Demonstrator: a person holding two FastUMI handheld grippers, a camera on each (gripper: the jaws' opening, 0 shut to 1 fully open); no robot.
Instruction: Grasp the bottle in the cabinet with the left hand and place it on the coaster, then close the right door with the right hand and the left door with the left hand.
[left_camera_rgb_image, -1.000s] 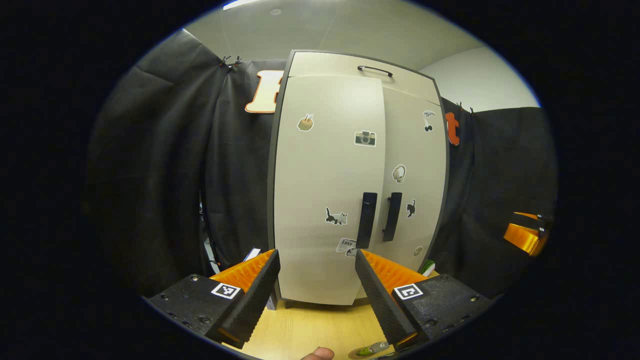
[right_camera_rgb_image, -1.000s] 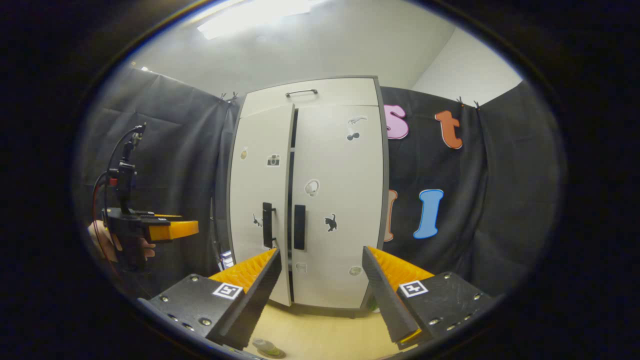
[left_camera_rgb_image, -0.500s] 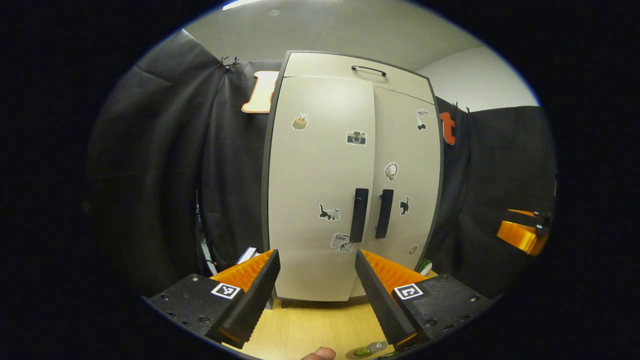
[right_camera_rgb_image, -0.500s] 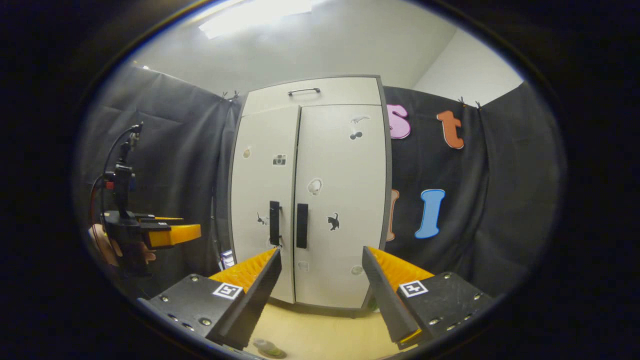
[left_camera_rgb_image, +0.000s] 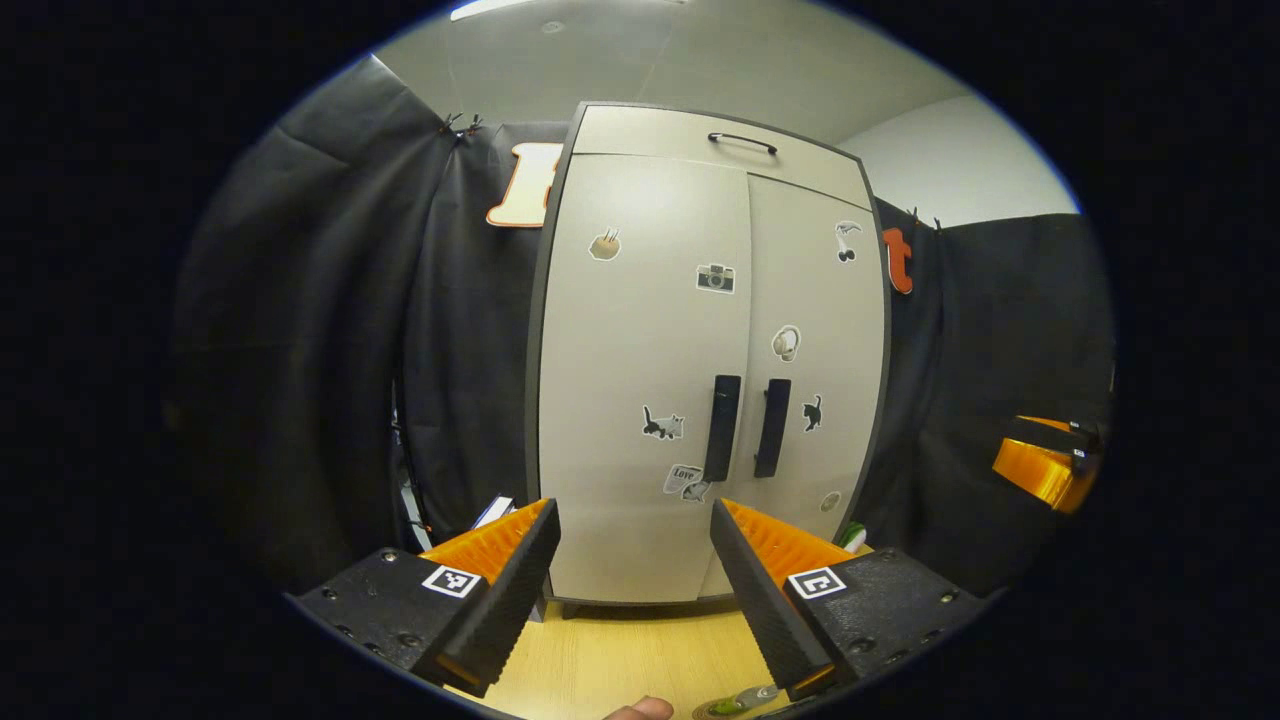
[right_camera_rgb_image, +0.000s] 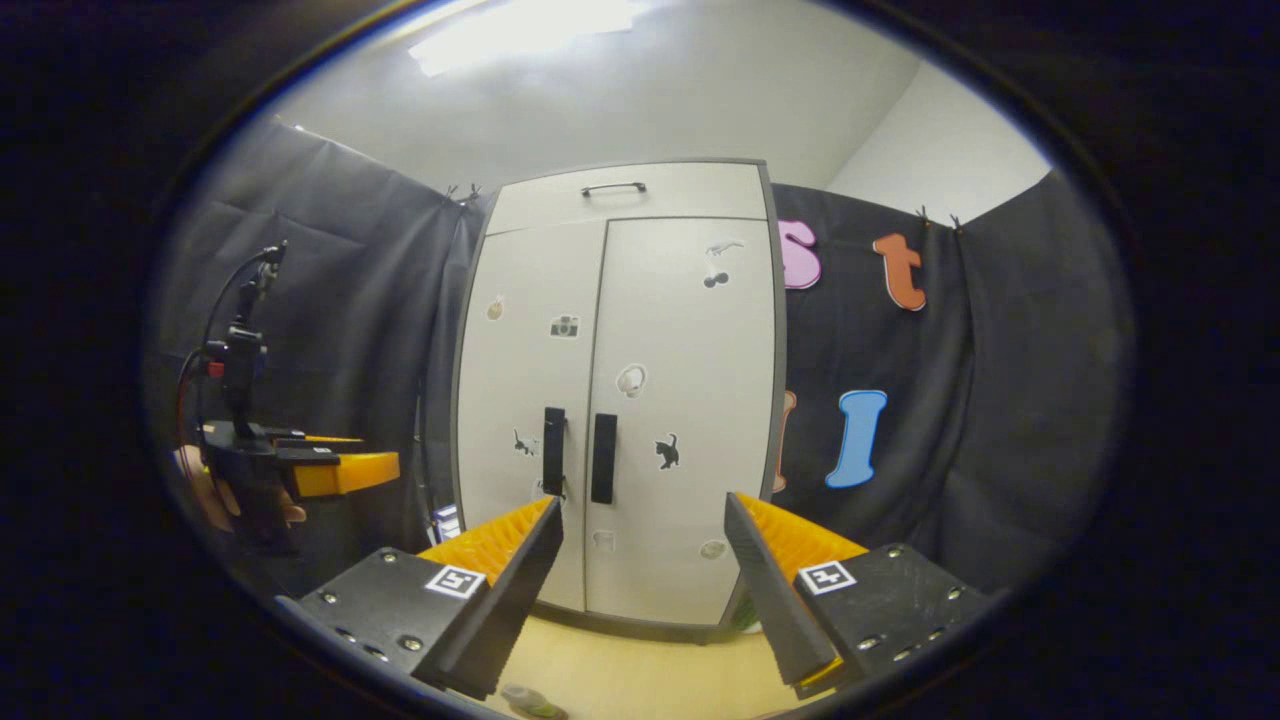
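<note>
The beige cabinet (left_camera_rgb_image: 640, 560) stands on the wooden table with its left door (left_camera_rgb_image: 630, 330) and right door (left_camera_rgb_image: 815, 300) both flush and the two dark handles (left_camera_rgb_image: 722, 428) side by side. In the right gripper view the left door (right_camera_rgb_image: 520, 360) and right door (right_camera_rgb_image: 690, 400) also meet without a gap. My left gripper (left_camera_rgb_image: 632, 515) is open, a short way in front of the left door, with nothing between its fingers. My right gripper (right_camera_rgb_image: 642, 510) is open and apart from the right door. The bottle (left_camera_rgb_image: 742, 698) lies at the bottom edge on the coaster (left_camera_rgb_image: 708, 711), behind the left gripper's right finger.
The left gripper (right_camera_rgb_image: 345, 472), held by a hand (right_camera_rgb_image: 205, 490), shows at the left in the right gripper view. A small green thing (left_camera_rgb_image: 850, 535) sits beside the cabinet's right foot and a white item (left_camera_rgb_image: 497, 510) at its left. Black cloth walls surround the cabinet.
The left door, slightly ajar a second ago, has swung flush with the right door. Both grippers have drawn back a little from the cabinet, still open.
</note>
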